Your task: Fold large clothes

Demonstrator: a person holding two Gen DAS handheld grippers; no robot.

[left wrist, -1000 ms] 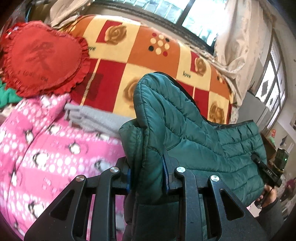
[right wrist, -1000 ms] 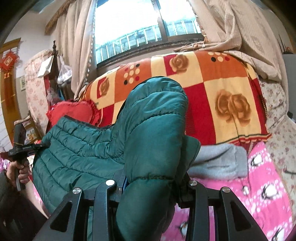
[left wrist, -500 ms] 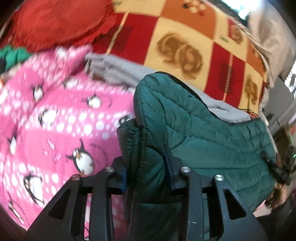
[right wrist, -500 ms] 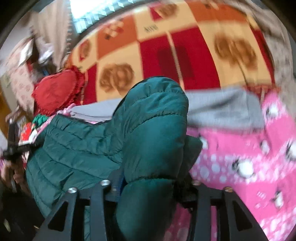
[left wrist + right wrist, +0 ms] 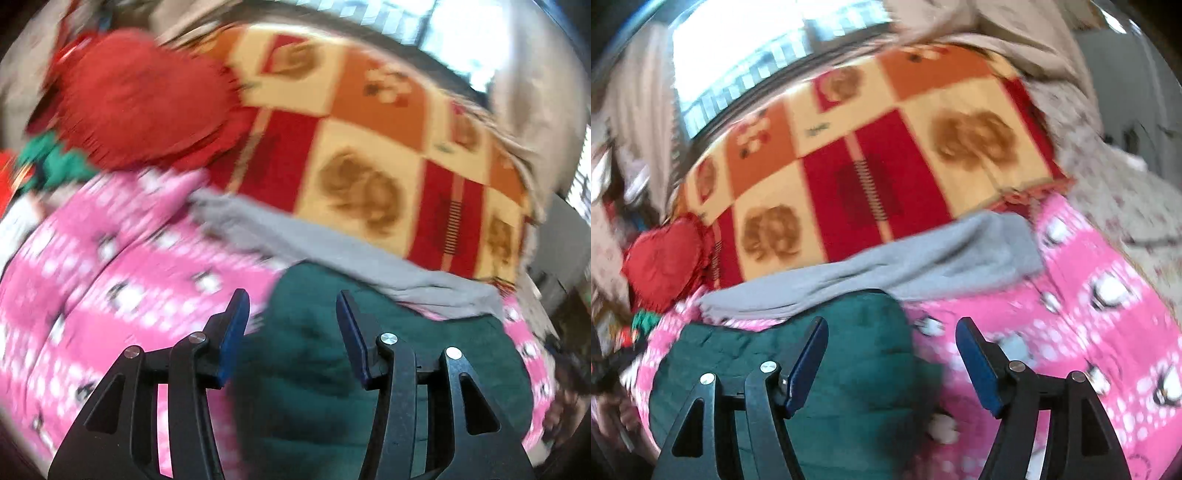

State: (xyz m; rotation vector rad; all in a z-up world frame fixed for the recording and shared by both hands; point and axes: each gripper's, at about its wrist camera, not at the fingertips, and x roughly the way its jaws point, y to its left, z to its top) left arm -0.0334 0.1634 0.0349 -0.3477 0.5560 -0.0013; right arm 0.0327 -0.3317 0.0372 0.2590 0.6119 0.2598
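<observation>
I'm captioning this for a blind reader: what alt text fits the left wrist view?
Blurred fisheye view: the open left gripper hangs over a green jacket lying on a pink blanket. Behind are a grey garment, a checked blanket and a red cushion.

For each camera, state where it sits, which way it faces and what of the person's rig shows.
Left wrist: on the left gripper, facing forward and down over the dark green quilted jacket on the pink penguin-print blanket; both open fingers show.
Right wrist: on the right gripper, same aim; both open fingers show.
Shared: jacket, blanket, grey garment.
</observation>
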